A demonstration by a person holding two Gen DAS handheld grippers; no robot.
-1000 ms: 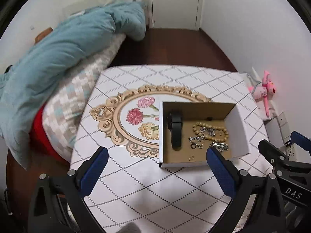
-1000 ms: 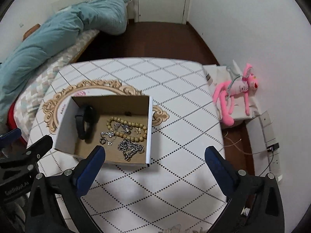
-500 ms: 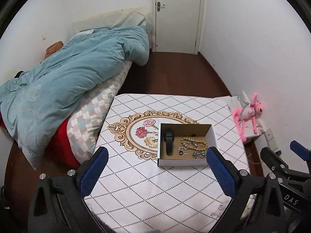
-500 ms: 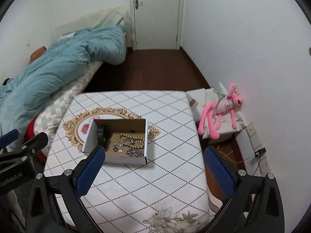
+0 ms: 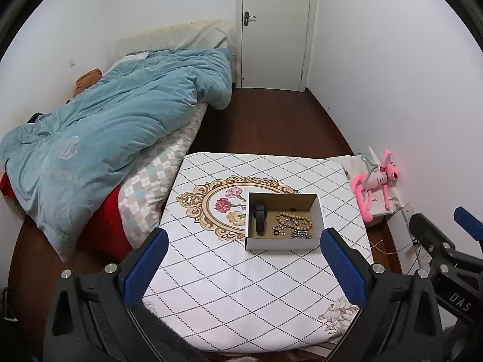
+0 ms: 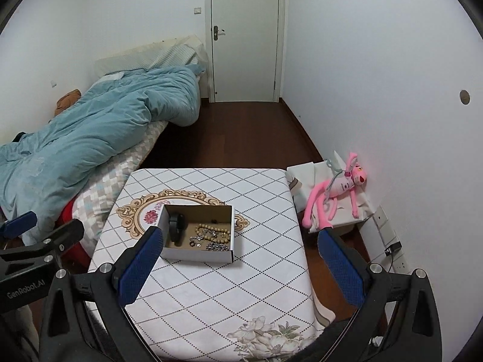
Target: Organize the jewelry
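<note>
An open white cardboard box (image 5: pixel 280 243) (image 6: pixel 196 255) sits on the patterned table. Inside lie a black watch (image 5: pixel 259 218) (image 6: pixel 175 230), a wooden bead bracelet (image 5: pixel 294 219) (image 6: pixel 212 231), a small dark ring (image 5: pixel 275 233) and silver chains (image 5: pixel 300 234) (image 6: pixel 218 246). My left gripper (image 5: pixel 241 262) is open and empty, held high and well back from the box. My right gripper (image 6: pixel 238 264) is open and empty too, also high above the table's near side. Each gripper shows at the edge of the other's view.
The table (image 5: pixel 241 295) carries a white diamond-pattern cloth with a gold floral medallion (image 5: pixel 217 208). A bed with a blue duvet (image 5: pixel 105 129) stands to the left. A pink plush toy (image 6: pixel 335 193) lies on a white box by the right wall. A closed door (image 6: pixel 244 36) is at the back.
Both grippers have pulled up and back from the box, so it now looks much smaller and the whole room shows. Both stay open and empty. The box contents have not moved.
</note>
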